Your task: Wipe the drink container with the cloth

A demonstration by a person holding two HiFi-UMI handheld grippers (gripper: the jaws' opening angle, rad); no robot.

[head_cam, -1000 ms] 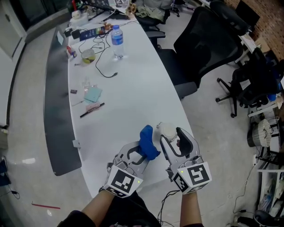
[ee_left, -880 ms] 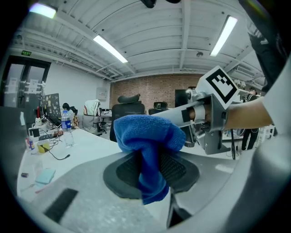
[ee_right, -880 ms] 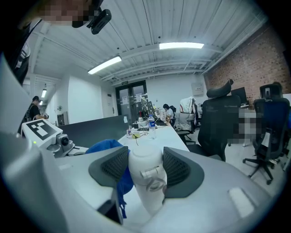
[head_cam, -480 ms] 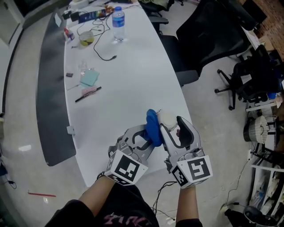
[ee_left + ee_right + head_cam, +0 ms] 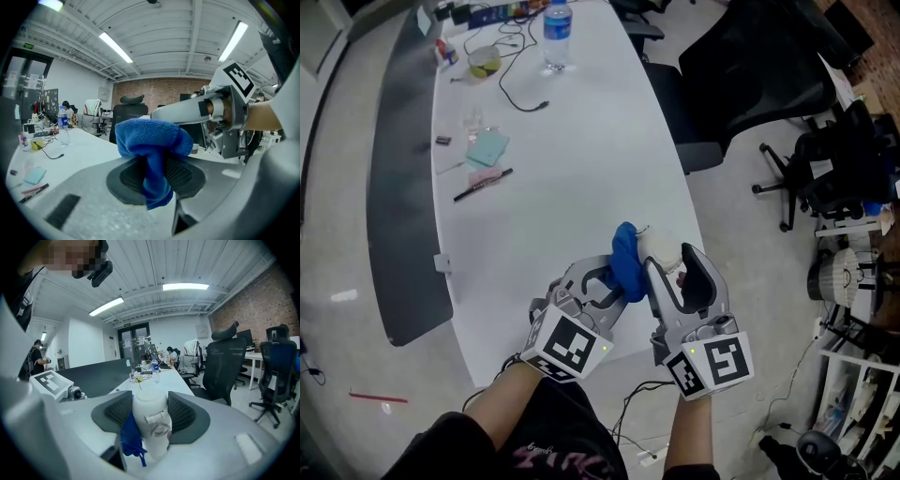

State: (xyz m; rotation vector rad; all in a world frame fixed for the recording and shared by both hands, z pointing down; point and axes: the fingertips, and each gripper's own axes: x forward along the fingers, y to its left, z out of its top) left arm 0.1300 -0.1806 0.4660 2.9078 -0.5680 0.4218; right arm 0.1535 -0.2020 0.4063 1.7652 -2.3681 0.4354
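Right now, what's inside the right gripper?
The right gripper clamps a white bottle. A blue cloth lies against one side, hiding that part of the bottle.

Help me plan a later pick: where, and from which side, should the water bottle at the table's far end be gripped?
Probably around the straight middle of the water bottle, jaws level, coming from the near end or the chair side. It stands upright and is round-bodied, and a cable and a cup crowd the side away from the chairs.
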